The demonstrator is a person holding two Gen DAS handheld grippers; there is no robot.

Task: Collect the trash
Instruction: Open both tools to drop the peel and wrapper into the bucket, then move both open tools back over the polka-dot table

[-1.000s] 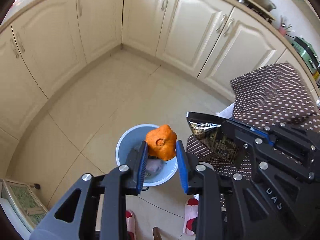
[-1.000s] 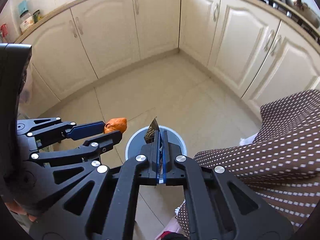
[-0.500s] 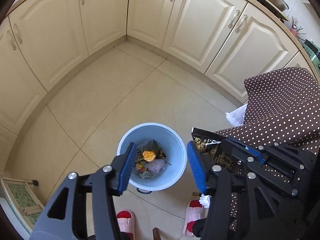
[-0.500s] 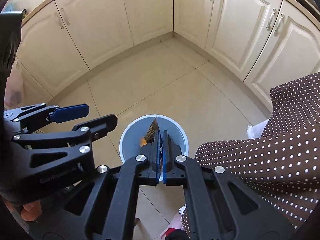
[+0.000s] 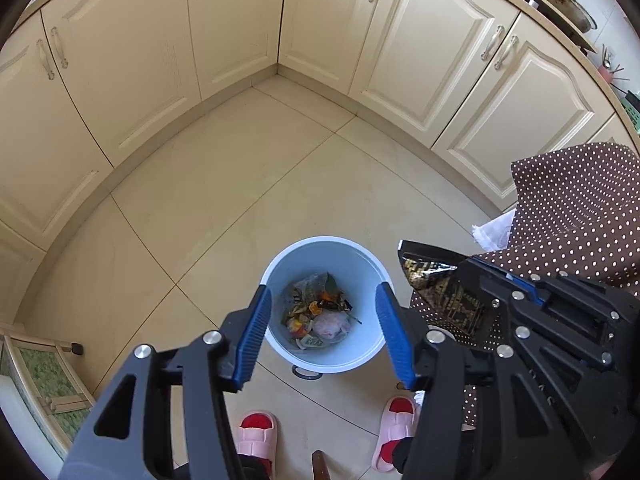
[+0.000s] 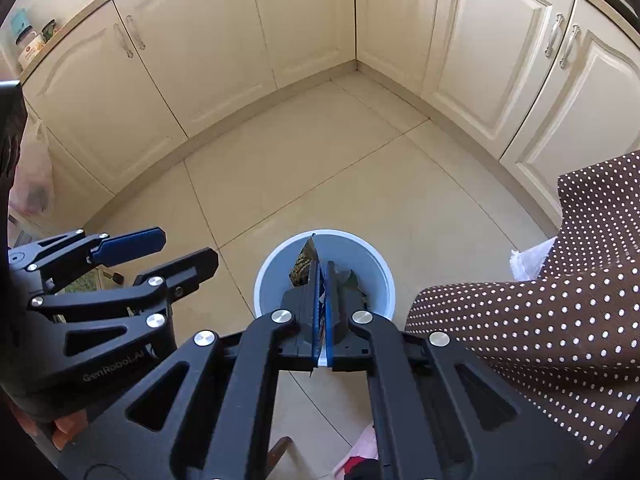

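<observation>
Evidently the snack wrapper — black foil with gold print — was the piece in hand: the right gripper had its blue pads pressed tight on it, edge-up, and hung over the pale blue bin on the tiled floor, presumably so the wrapper would fall inside when let go. The left gripper stood wide apart and carried nothing, poised above the same bin. Inside lay mixed rubbish — orange peel scraps, a pinkish crumpled bag, bits of paper and packaging — covering only the bottom. Just beside the bin hung a brown polka-dot cloth; cream cabinets ringed the floor.
</observation>
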